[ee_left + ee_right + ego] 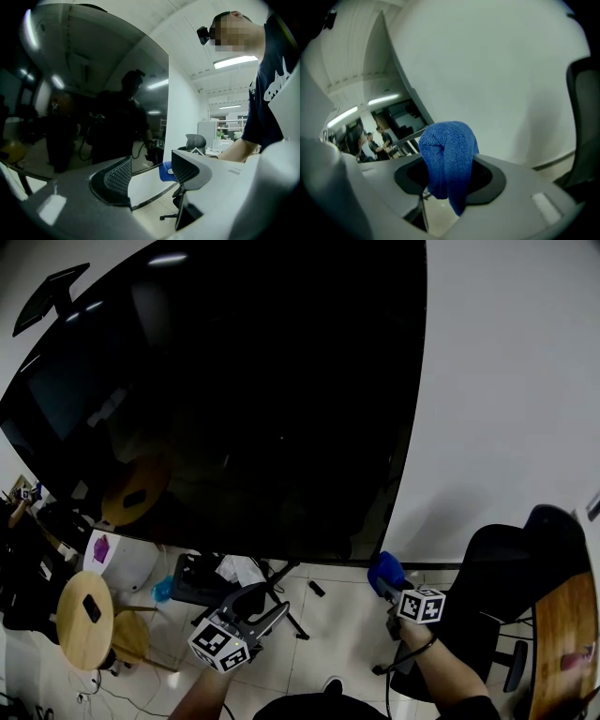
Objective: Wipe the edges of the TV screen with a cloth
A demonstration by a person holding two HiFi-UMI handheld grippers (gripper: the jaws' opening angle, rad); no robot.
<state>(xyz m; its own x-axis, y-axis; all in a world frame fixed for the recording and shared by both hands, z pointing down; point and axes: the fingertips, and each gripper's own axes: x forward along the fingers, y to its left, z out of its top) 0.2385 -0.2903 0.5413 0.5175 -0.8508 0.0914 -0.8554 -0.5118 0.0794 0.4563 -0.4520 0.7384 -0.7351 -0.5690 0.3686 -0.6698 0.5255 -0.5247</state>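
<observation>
The big black TV screen (234,399) fills the head view, with its lower right corner close above my right gripper (384,570). That gripper is shut on a bunched blue cloth (386,568), which bulges out of its jaws (447,150) in the right gripper view. There the screen's right edge (401,79) runs up to the left of the cloth, against the white wall. My left gripper (267,601) hangs lower, below the screen's bottom edge. It stands open with nothing between its fingers (117,178). In its view I see the dark screen (93,93) and, far off, the blue cloth (165,172).
A black office chair (511,568) stands right of my right arm, with a wooden table (567,634) beyond it. Black stand legs (281,592) and a dark box (197,579) sit on the tiled floor under the screen. Round wooden stools (84,620) are at the lower left.
</observation>
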